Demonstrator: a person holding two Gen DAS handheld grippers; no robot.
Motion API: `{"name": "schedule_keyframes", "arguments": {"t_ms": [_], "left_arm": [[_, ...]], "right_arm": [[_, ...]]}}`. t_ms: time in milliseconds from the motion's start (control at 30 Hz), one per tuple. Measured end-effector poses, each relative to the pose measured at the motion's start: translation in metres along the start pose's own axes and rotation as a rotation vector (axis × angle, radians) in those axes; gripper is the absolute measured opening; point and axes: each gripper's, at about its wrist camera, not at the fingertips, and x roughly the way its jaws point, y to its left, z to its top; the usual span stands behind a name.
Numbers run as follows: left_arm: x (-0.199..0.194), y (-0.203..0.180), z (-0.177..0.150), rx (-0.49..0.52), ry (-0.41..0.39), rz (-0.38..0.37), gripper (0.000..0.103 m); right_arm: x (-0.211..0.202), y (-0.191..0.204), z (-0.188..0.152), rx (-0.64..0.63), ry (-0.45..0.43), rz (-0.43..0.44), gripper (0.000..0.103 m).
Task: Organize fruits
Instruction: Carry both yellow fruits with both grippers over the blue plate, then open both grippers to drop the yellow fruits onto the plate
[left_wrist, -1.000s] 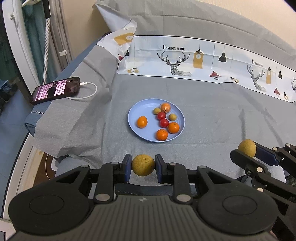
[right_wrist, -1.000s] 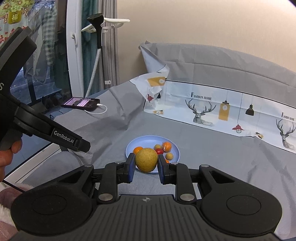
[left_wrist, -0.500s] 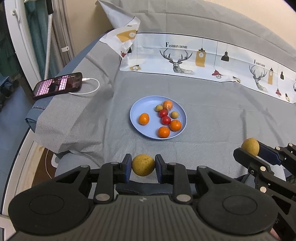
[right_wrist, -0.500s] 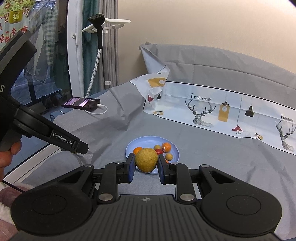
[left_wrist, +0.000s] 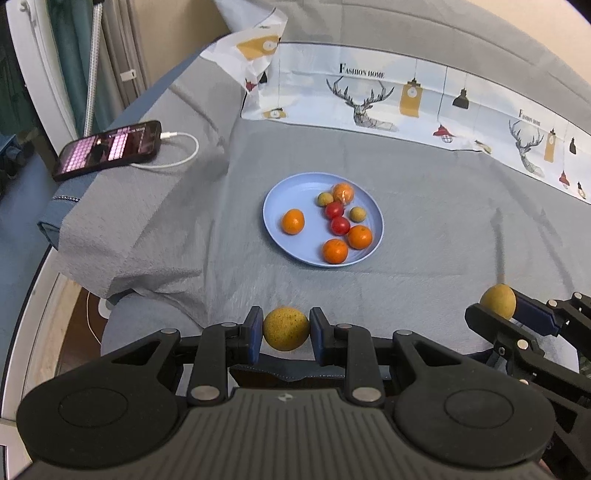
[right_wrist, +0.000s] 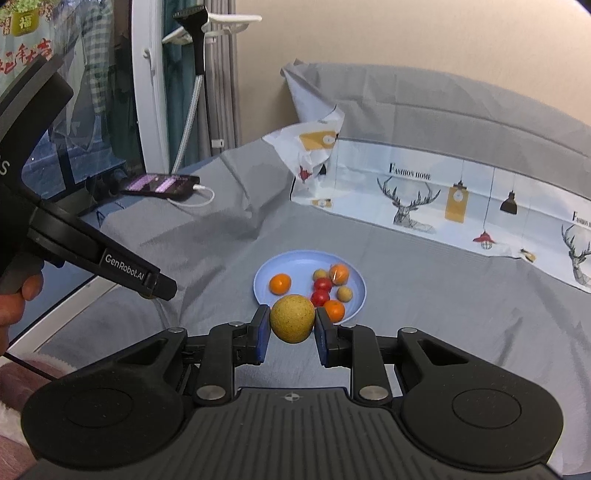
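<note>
A speckled yellow round fruit (left_wrist: 286, 328) is pinched in the left gripper (left_wrist: 286, 334) at bottom centre, a second yellow-brown fruit (right_wrist: 292, 318) in the right gripper (right_wrist: 291, 330), both kept clear of the grey sheet, probably for dropping onto the pale blue round plate (left_wrist: 288, 192) mid-frame. The fruits' undersides can't be seen.

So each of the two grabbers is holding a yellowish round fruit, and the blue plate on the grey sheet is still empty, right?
Not quite. The left gripper and the right gripper each do hold a yellow fruit, but the blue plate is not empty. The left wrist view shows several small fruits on it: orange ones, two red ones and two small yellowish ones. The plate does lie on the grey sheet.
</note>
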Motion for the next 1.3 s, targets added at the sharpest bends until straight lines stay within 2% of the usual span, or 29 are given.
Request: {"name": "schedule_keyframes", "arguments": {"t_ms": [233, 433, 867, 1100, 1267, 1300], "left_arm": [[0.035, 0.01, 0.021, -0.023, 0.059, -0.015, 0.03], [0.069, 0.013, 0.052, -0.022, 0.074, -0.024, 0.03], [0.178, 0.0, 0.129, 0.018, 0.13, -0.042, 0.03], [0.233, -0.008, 0.149, 0.06, 0.173, -0.028, 0.03], [0.255, -0.011, 0.154, 0.074, 0.193, -0.03, 0.03], [0.256, -0.011, 0.155, 0.079, 0.191, -0.038, 0.036]], "right_arm": [[0.032, -0.004, 0.003, 0.002, 0.067, -0.004, 0.027], [0.071, -0.015, 0.011, 0.024, 0.113, 0.0, 0.027], [0.191, -0.044, 0.029, 0.052, 0.198, 0.06, 0.027], [0.247, -0.049, 0.027, 0.045, 0.242, 0.094, 0.027], [0.271, -0.049, 0.026, 0.042, 0.254, 0.094, 0.027], [0.276, -0.049, 0.026, 0.04, 0.255, 0.092, 0.027]]}}
